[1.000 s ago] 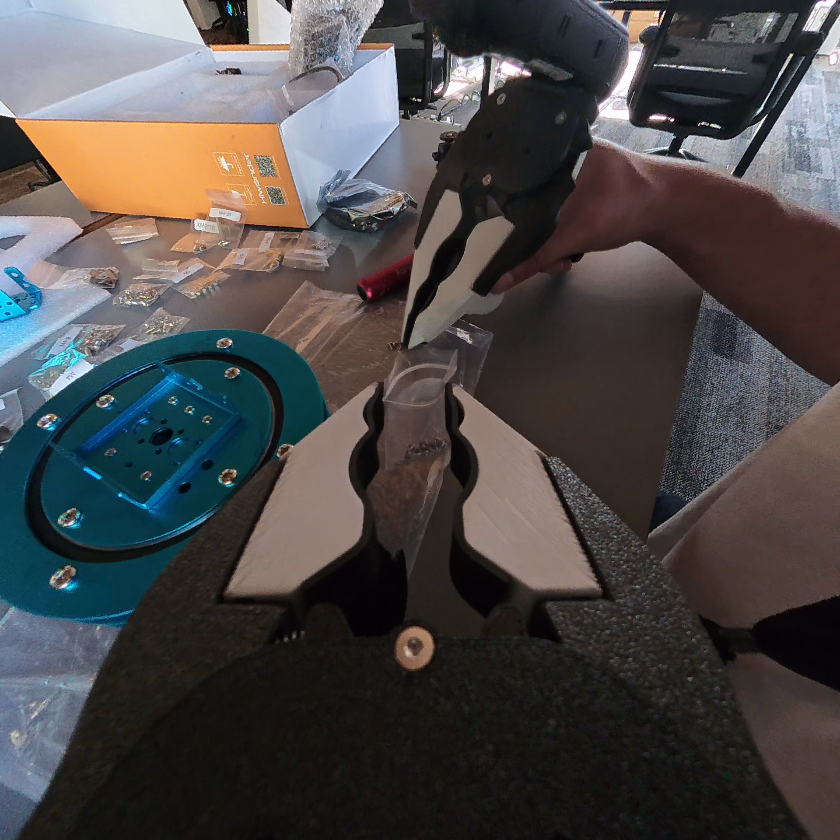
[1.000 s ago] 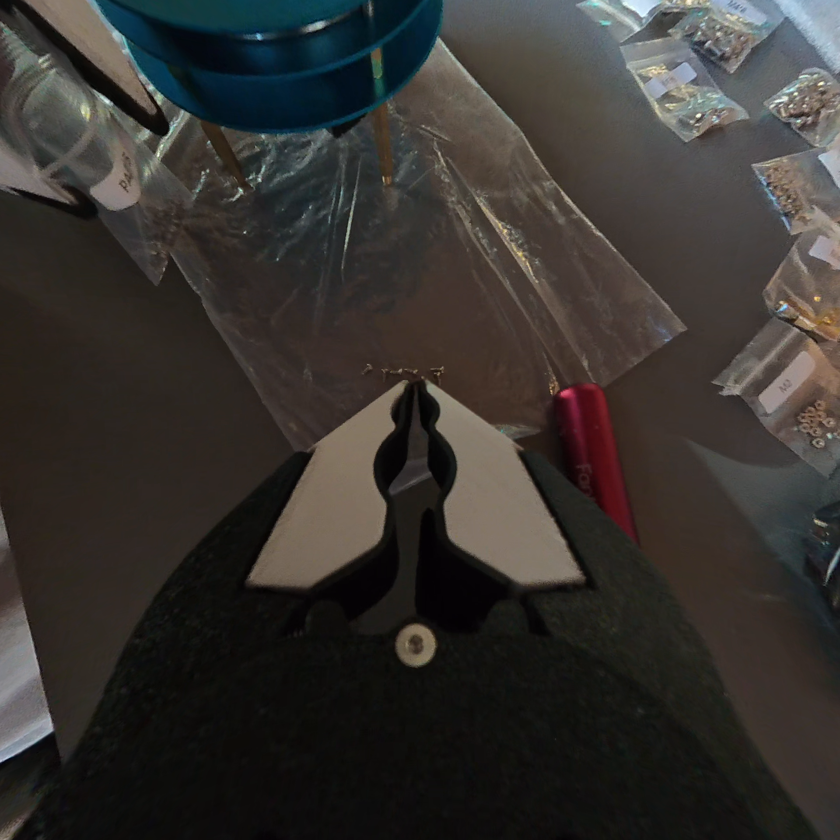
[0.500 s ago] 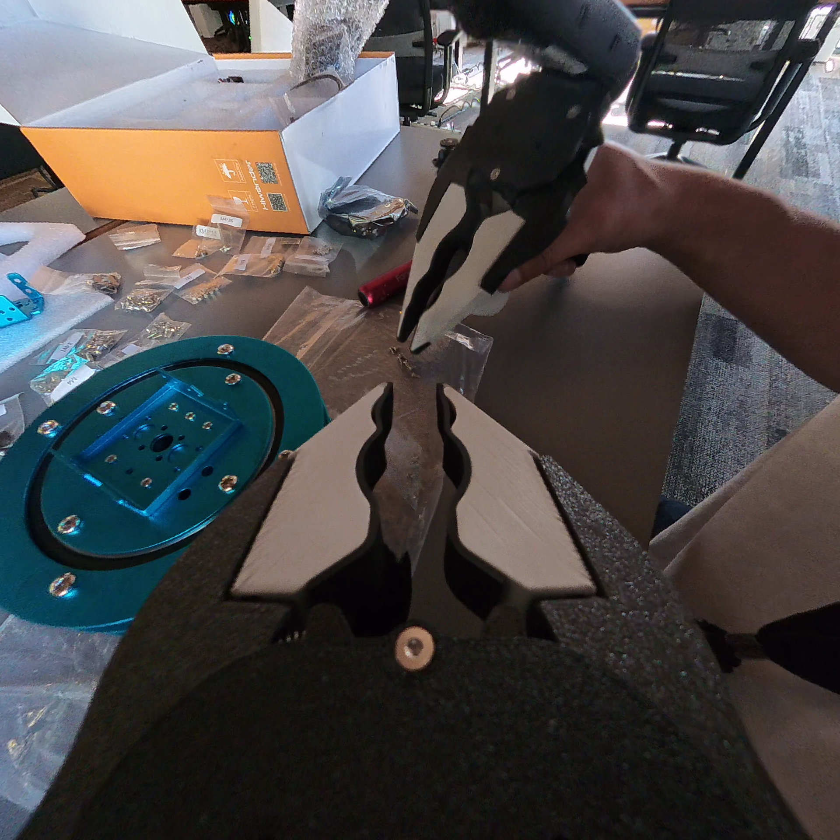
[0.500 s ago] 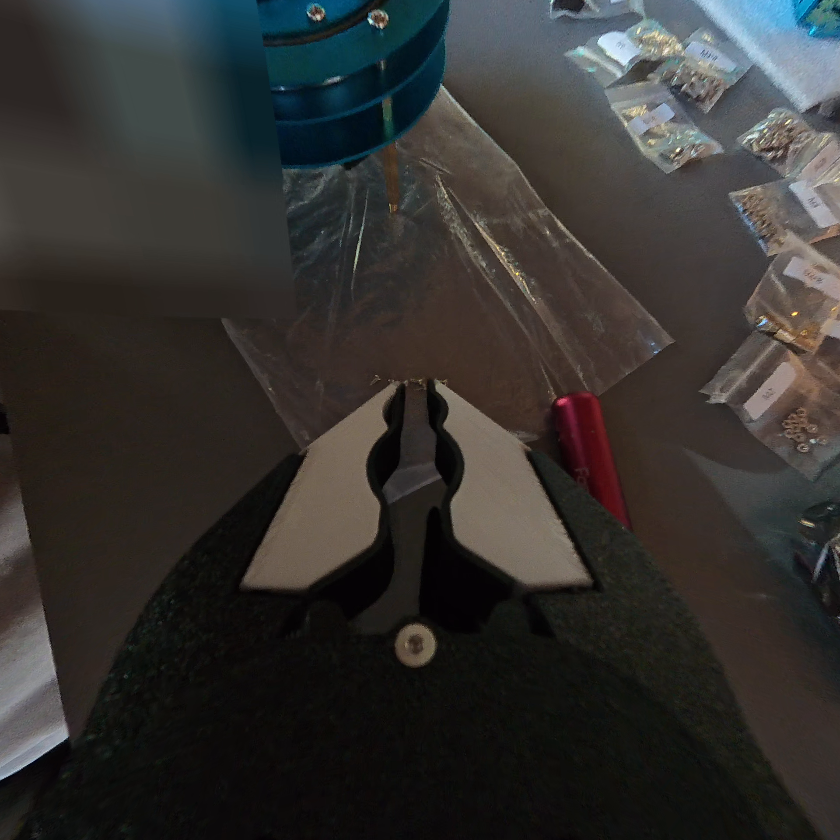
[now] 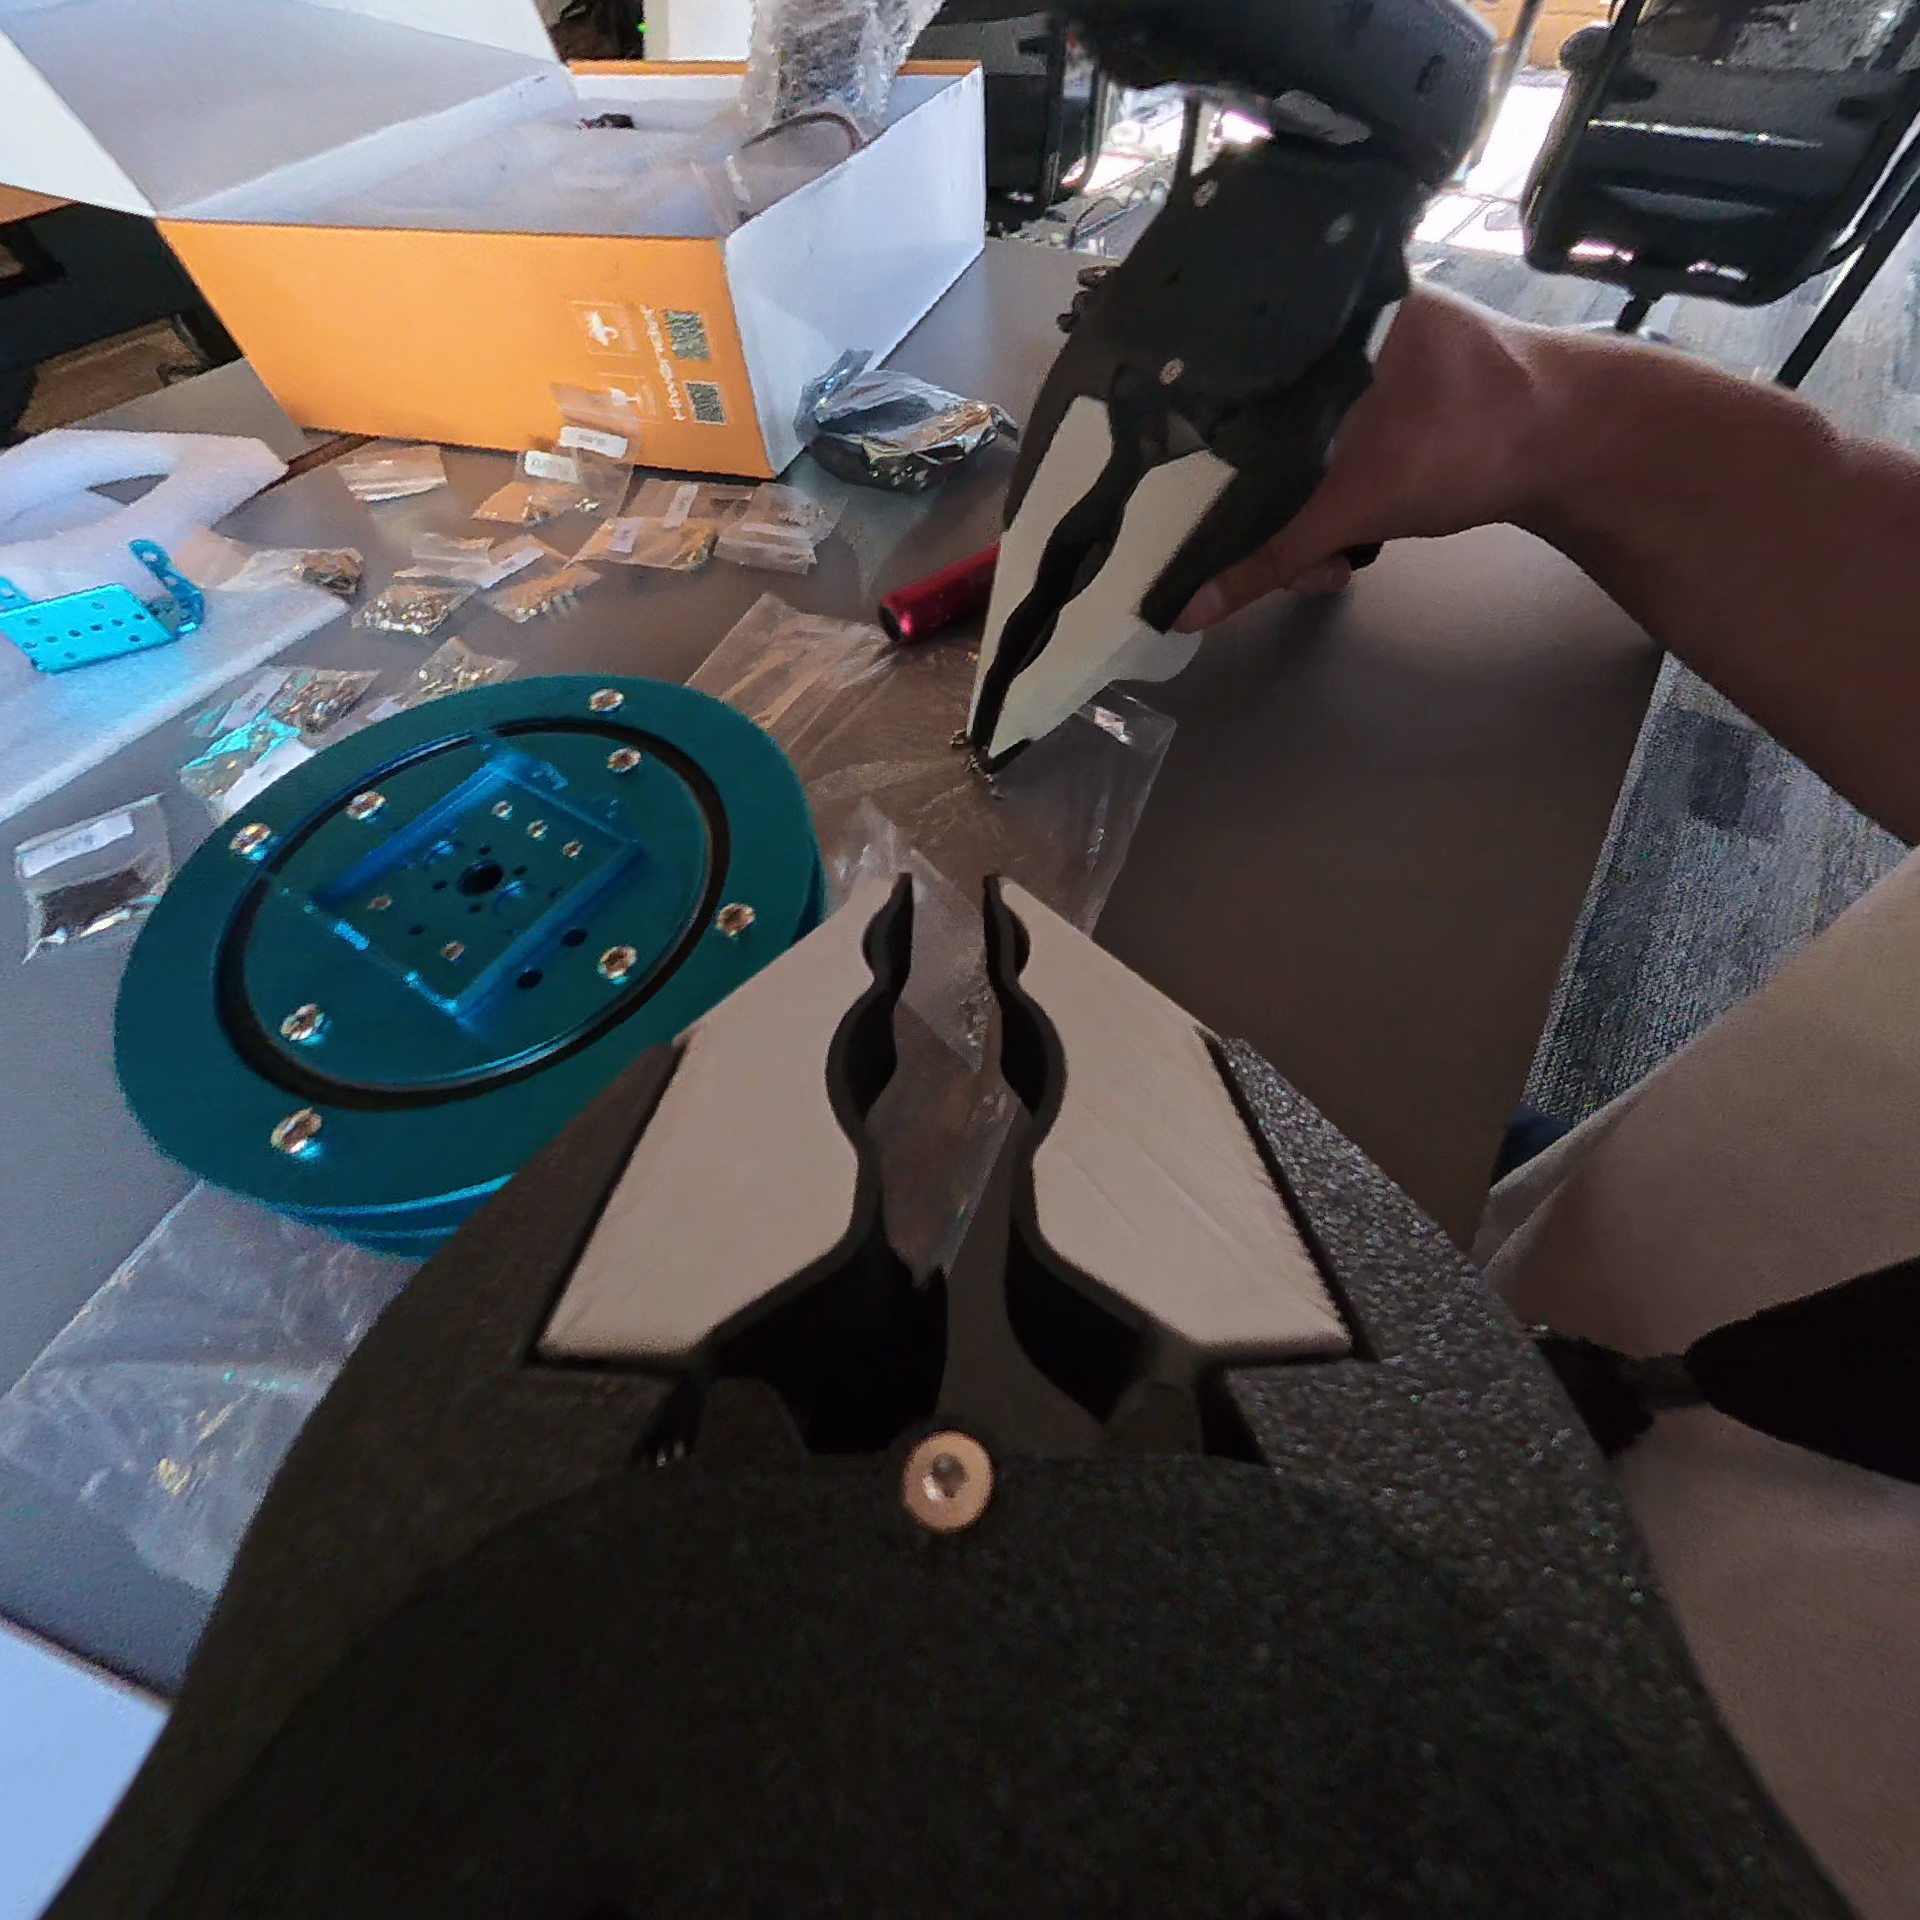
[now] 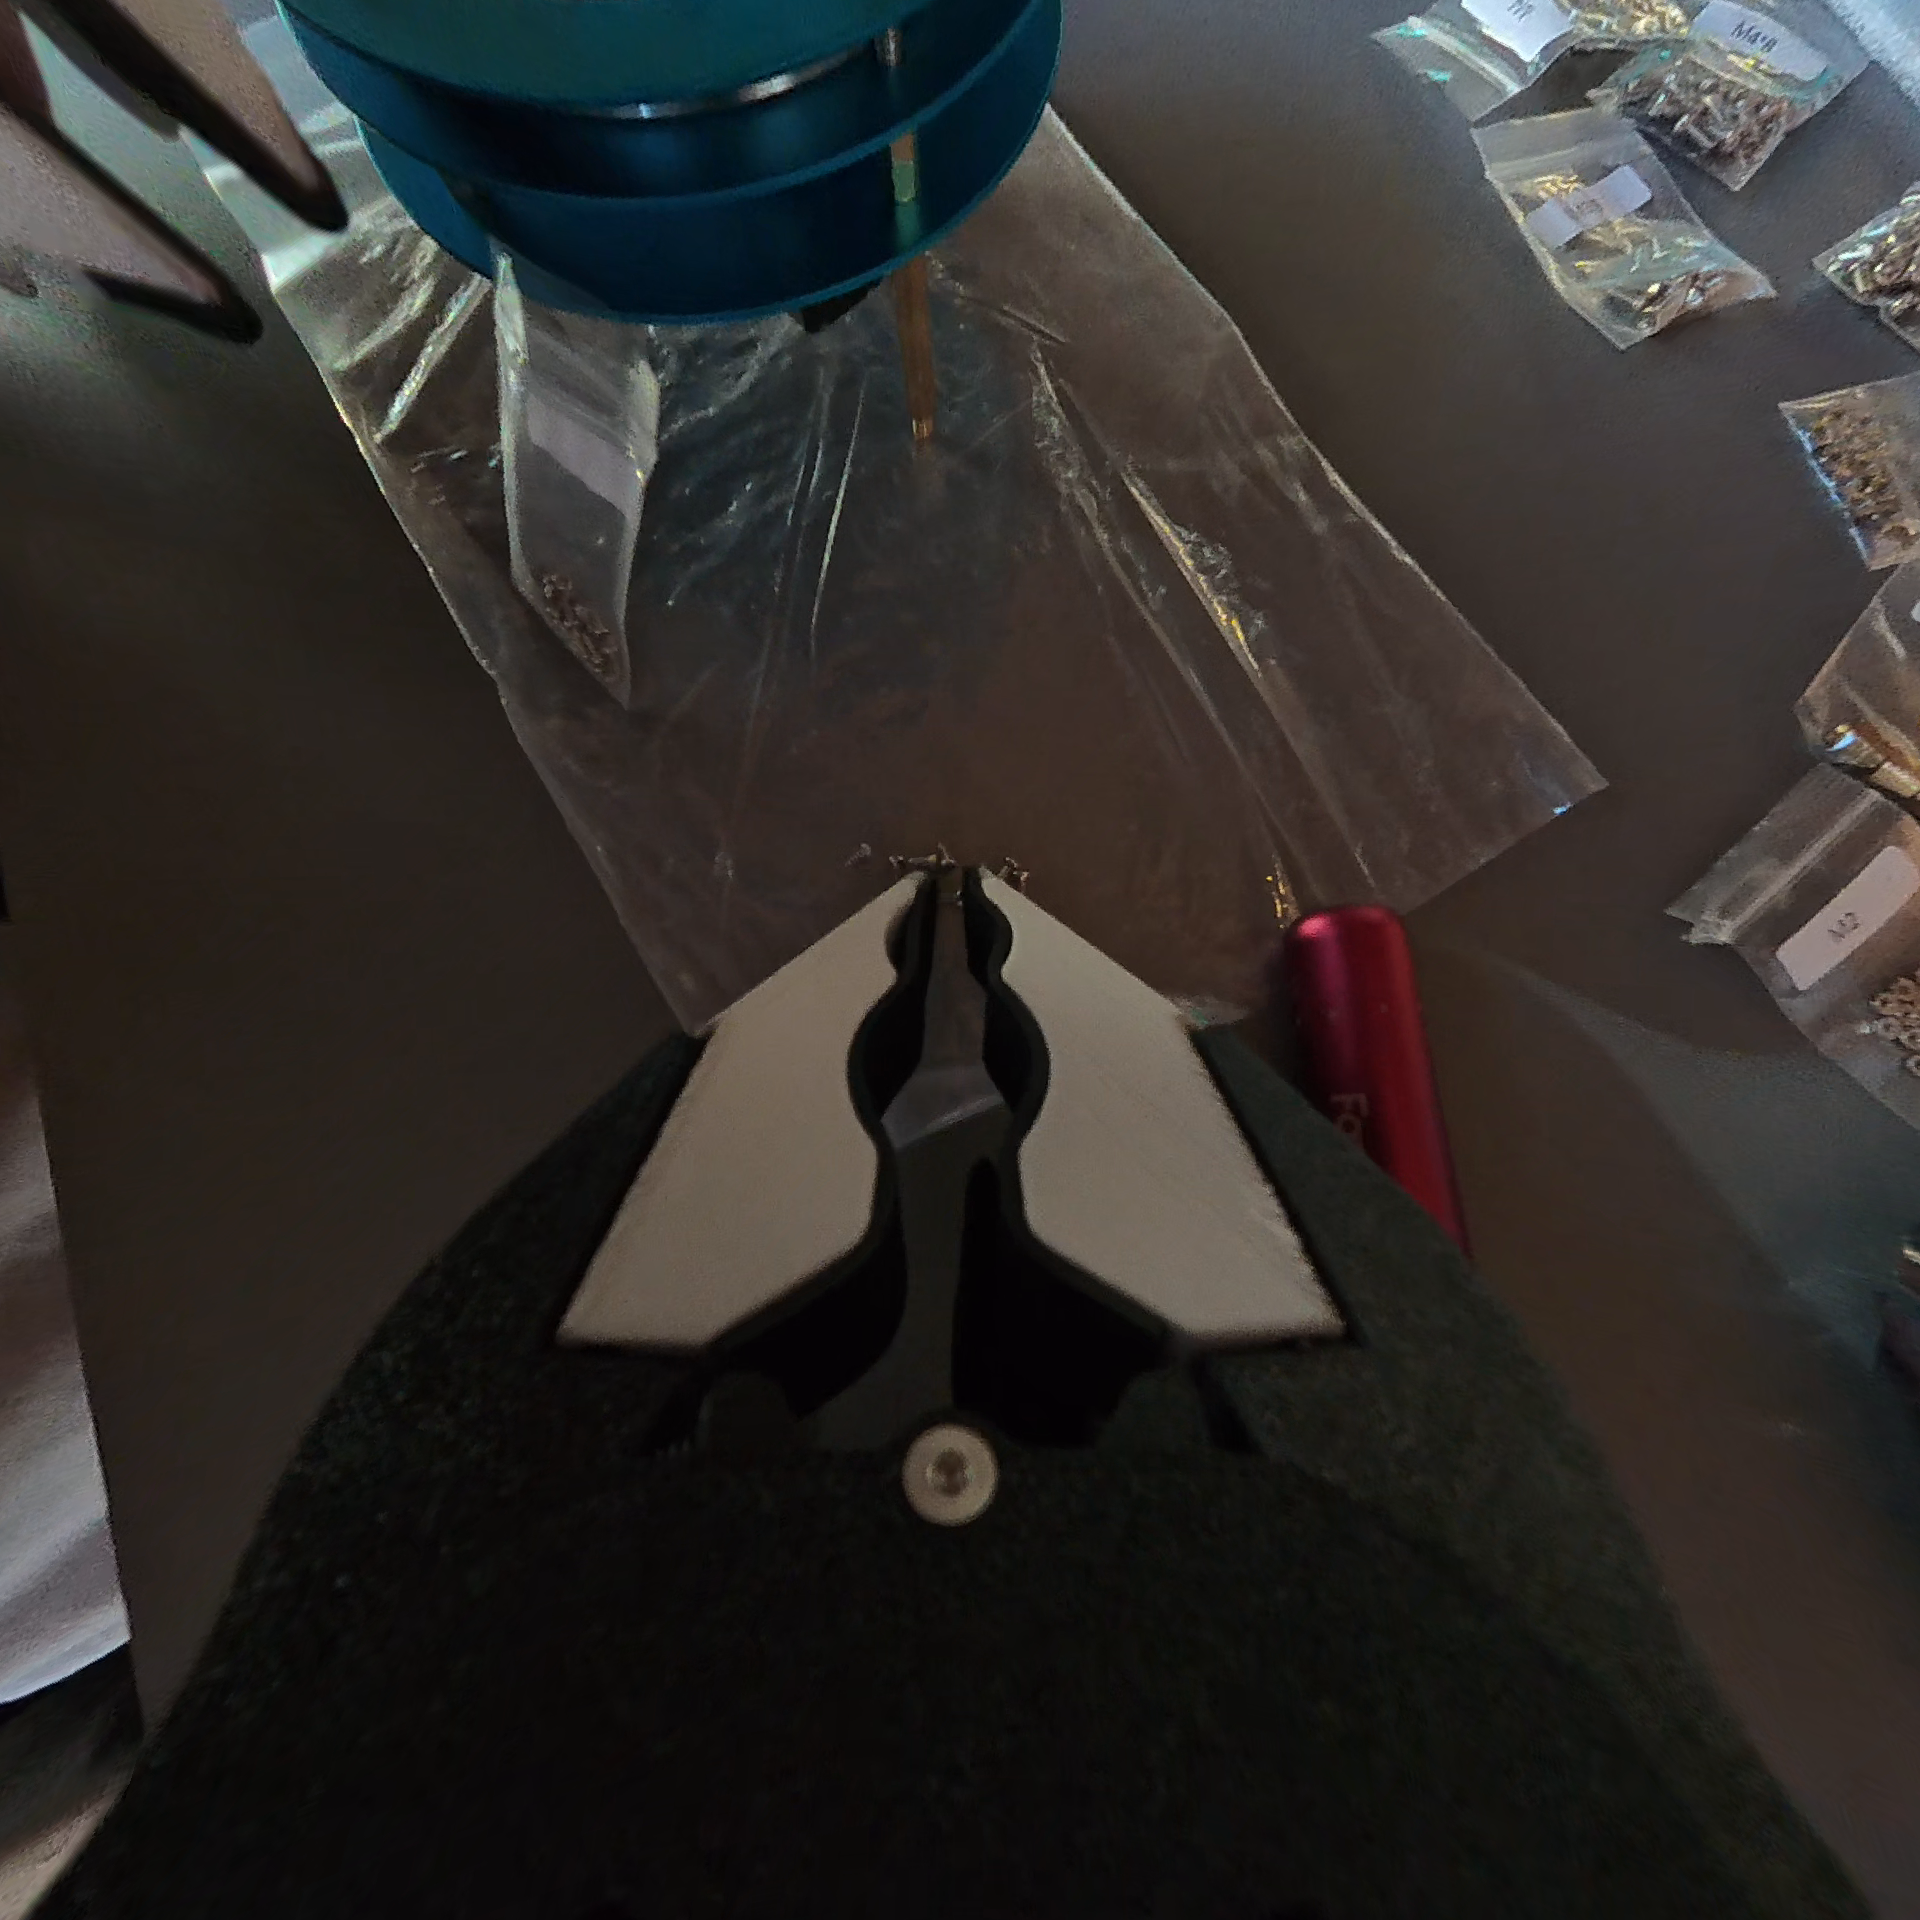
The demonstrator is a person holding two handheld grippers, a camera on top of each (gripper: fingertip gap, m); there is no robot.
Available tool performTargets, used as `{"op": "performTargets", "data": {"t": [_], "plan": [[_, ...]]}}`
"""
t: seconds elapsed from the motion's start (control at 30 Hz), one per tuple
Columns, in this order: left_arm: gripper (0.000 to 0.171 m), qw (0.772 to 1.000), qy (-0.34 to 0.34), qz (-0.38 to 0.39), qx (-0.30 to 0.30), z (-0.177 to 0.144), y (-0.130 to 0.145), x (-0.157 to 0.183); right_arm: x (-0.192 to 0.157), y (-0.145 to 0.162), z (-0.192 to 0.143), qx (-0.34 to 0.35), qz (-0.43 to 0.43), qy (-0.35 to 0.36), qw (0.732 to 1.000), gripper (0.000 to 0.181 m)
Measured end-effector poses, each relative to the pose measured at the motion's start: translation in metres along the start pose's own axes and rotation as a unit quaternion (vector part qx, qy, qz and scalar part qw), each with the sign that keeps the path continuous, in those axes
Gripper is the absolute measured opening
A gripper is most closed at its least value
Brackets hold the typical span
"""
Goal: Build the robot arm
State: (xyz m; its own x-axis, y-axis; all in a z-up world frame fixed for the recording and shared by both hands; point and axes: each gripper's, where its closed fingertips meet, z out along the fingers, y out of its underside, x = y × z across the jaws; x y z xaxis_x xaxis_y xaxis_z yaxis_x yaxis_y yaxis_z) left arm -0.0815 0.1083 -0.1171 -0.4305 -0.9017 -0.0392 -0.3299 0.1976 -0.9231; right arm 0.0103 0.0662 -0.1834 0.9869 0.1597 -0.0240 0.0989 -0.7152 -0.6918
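My left gripper (image 5: 945, 894) hovers low over the grey table (image 5: 1351, 935), jaws a little apart and empty. A small clear bag of screws (image 5: 945, 1039) lies under its gap, beside a teal round disc assembly (image 5: 416, 914). My right gripper (image 6: 943, 878) points down at a clear plastic sheet (image 6: 1143, 623), jaws a narrow gap apart. Its tips touch a few tiny loose screws (image 6: 935, 860). It also shows in the left wrist view (image 5: 987, 748), held by a hand (image 5: 1455, 447). In the right wrist view the bag (image 6: 571, 520) lies by the disc assembly (image 6: 675, 208).
A red cylinder (image 6: 1361, 1039) lies just right of my right gripper. Several small hardware bags (image 5: 582, 540) lie behind the disc. An open orange and white box (image 5: 468, 322), a black crinkled bag (image 5: 904, 426), white foam (image 5: 104, 488) and a blue bracket (image 5: 94, 623) stand farther back. The grippers' ends are close to 12 cm from one another. My right gripper is the nearer one to the red cylinder (image 6: 1361, 1039): about 7 cm, against 20 cm. Look for it in the left wrist view (image 5: 937, 595) too.
My left gripper opened and let go of the small screw bag, which now lies on the table. My right gripper opened slightly and came down onto the loose screws.
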Motion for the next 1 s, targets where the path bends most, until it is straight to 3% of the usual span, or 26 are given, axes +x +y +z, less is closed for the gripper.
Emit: {"op": "performTargets", "data": {"t": [0.17, 0.43, 0.6, 1.0], "plan": [[0.013, 1.0, -0.008, -0.025, 0.004, -0.007, 0.001, -0.009, 0.0, -0.005, -0.008, 0.005, -0.009, 0.013, 1.0, 0.003], [0.014, 1.0, -0.017, -0.024, 0.004, -0.016, 0.002, -0.011, -0.051, -0.094, -0.014, 0.123, -0.07, -0.049, 0.989, 0.003], [0.014, 0.999, -0.022, -0.025, 0.007, -0.022, 0.004, -0.012, -0.052, -0.091, 0.008, 0.088, -0.077, -0.048, 0.992, 0.003], [0.015, 0.999, -0.02, -0.024, 0.014, -0.028, 0.006, -0.014, -0.054, -0.092, 0.012, 0.079, -0.064, -0.037, 0.994, 0.004]]}}
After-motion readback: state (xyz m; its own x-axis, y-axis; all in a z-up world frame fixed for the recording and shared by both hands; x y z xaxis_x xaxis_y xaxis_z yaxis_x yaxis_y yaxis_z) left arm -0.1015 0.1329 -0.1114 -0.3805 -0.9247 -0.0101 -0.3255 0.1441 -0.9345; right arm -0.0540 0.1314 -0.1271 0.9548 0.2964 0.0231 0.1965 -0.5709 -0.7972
